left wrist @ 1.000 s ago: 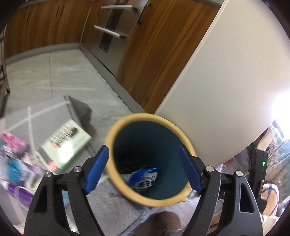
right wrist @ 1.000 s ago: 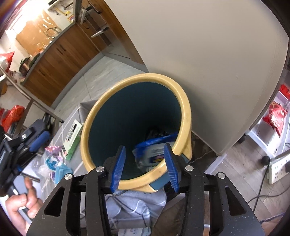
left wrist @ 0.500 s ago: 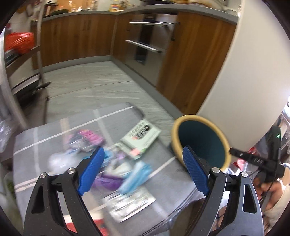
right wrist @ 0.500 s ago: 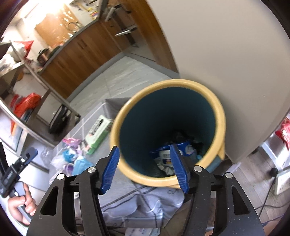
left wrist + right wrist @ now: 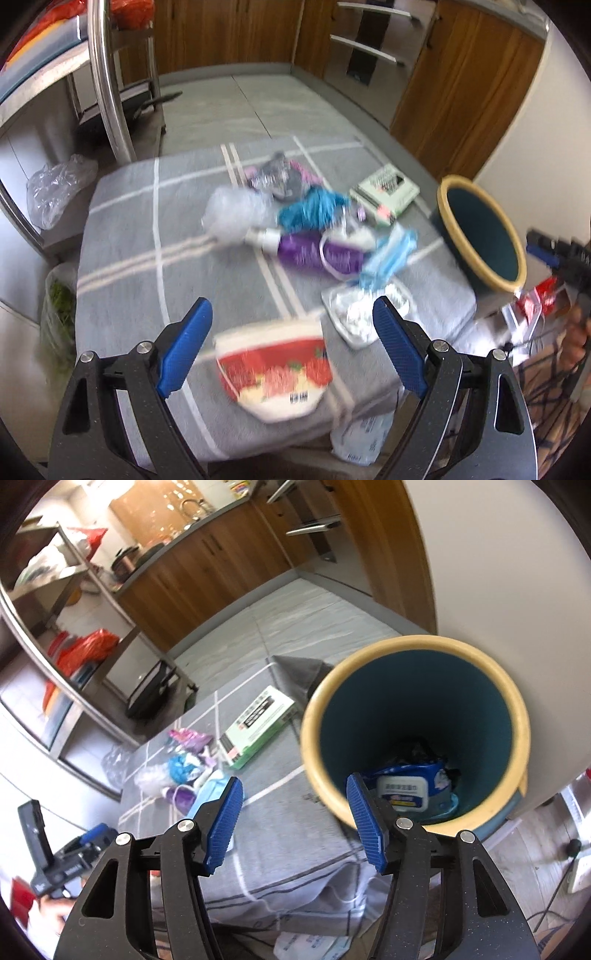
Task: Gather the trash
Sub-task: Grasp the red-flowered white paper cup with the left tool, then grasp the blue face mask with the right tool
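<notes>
My left gripper (image 5: pixel 291 306) hangs open over the near edge of the grey checked tablecloth (image 5: pixel 147 258), with a red-and-white bowl (image 5: pixel 273 373) lying below and between its fingers, untouched. Beyond it lie a purple bottle (image 5: pixel 314 254), a blue mask (image 5: pixel 388 258), a foil tray (image 5: pixel 354 321), teal wrapping (image 5: pixel 310 210) and a green-white box (image 5: pixel 384 192). The yellow-rimmed teal bin (image 5: pixel 406 642) stands at the table's right end, with a blue wipes pack (image 5: pixel 406 786) inside. My right gripper (image 5: pixel 295 786) is open and empty, just left of the bin's near rim.
A steel rack (image 5: pixel 107 74) with plastic bags under it stands left of the table. Wooden cabinets and an oven line the back. A white panel (image 5: pixel 498 572) rises right behind the bin. A power strip (image 5: pixel 580 867) and cable lie on the floor at right.
My left gripper swung away from above the bin to the trash pile on the cloth. My right gripper pulled back from the bin's mouth and its jaws widened.
</notes>
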Demonstrator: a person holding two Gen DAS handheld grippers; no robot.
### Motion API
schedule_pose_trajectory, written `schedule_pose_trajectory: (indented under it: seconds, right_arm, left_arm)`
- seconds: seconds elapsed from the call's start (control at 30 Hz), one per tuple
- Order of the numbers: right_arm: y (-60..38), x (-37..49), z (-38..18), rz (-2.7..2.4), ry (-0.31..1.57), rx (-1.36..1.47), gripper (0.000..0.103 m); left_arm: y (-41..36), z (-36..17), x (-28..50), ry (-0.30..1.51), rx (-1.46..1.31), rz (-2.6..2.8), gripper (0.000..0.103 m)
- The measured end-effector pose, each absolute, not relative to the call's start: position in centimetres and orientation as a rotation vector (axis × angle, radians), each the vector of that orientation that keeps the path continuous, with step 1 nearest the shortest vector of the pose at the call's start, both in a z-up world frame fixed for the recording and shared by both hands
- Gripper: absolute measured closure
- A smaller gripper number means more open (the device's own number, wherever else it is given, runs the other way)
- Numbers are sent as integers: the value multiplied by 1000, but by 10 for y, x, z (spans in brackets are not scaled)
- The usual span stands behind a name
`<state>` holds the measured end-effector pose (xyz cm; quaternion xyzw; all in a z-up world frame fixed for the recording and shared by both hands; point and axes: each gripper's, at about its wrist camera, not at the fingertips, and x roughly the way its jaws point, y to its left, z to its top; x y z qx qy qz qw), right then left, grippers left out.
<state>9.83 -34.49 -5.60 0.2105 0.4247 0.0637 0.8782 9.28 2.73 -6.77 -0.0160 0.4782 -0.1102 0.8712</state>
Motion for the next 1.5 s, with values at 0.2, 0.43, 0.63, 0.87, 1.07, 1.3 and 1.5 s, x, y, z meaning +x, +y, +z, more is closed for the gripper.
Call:
schedule_pose_trajectory:
  seconds: [0.2,0.43,0.63,0.87,1.07,1.3,1.5]
  right_arm:
    - [-325,102,-57,150,901,410,43]
    - [-318,101,-62,152,918,384,43]
    - [-322,101,-64,142,919,394,43]
    - [-317,102,-66,155,932,375,43]
    - [-301,106,-71,179,957,334,43]
    - [-274,118,-84,252,999,322,43]
    - [-251,144,-100,314,1037,417,43]
  left_arm:
    - [18,-98,81,1109,12,-210,15]
    - [30,-126,91,1204,-97,-144,15]
    - [34,-148,100,1264,-148,-130,17]
    - [42,-141,98,1239,-206,-140,57]
    - [52,-117,97,1147,-228,-133,92]
    - [52,-98,100,1072,-251,-158,92]
    - [57,-90,100,1042,-285,-172,92]
